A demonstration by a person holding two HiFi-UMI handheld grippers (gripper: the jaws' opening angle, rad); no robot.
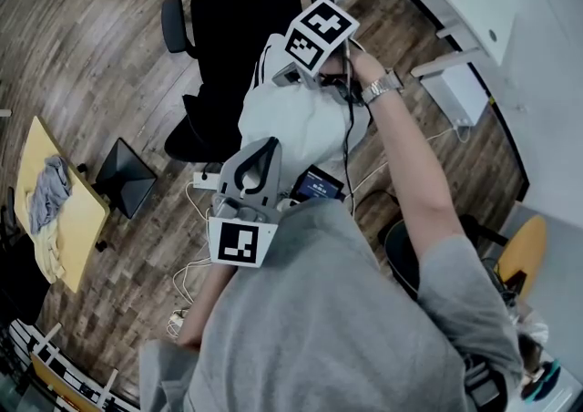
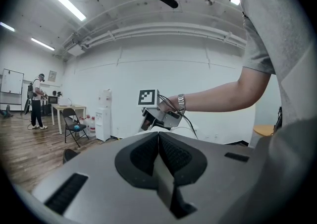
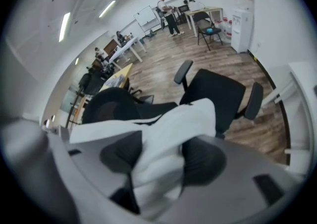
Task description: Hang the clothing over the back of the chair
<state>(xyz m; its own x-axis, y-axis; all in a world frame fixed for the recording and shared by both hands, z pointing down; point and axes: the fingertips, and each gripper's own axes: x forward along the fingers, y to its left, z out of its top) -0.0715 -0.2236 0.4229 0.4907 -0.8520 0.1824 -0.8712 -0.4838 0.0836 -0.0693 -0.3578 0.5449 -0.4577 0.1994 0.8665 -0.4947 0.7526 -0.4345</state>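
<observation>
Right gripper [image 3: 166, 142]: jaws wide apart, pointing steeply down over the black office chair [image 3: 218, 91]. A fold of the white clothing [image 3: 183, 119] lies in the gap between the two pads. The fabric is loose there and neither pad squeezes it.

Clothing: white, with dark stripes along one part. It is draped across the top edge of the chair back [image 3: 111, 109]. One part runs left along that edge and the rest bunches up toward the gripper. In the head view it shows as a pale heap [image 1: 291, 123] on the back-rest side of the chair [image 1: 241, 27], just under the right gripper [image 1: 296, 82]. The seat and both armrests are bare.

Left gripper [image 2: 158, 136]: jaws closed together, pads meeting, nothing between them. It is held roughly level, close to the person's chest [image 1: 264, 150], on the near side of the clothing and apart from it.

Surroundings: wood-plank floor [image 1: 100, 55]; a yellow table [image 1: 77, 219] at the left of the head view with a grey cloth [image 1: 50, 187] on it; a wristwatch [image 1: 383, 87] on the right wrist; white cables [image 1: 187, 278] on the floor near the person
</observation>
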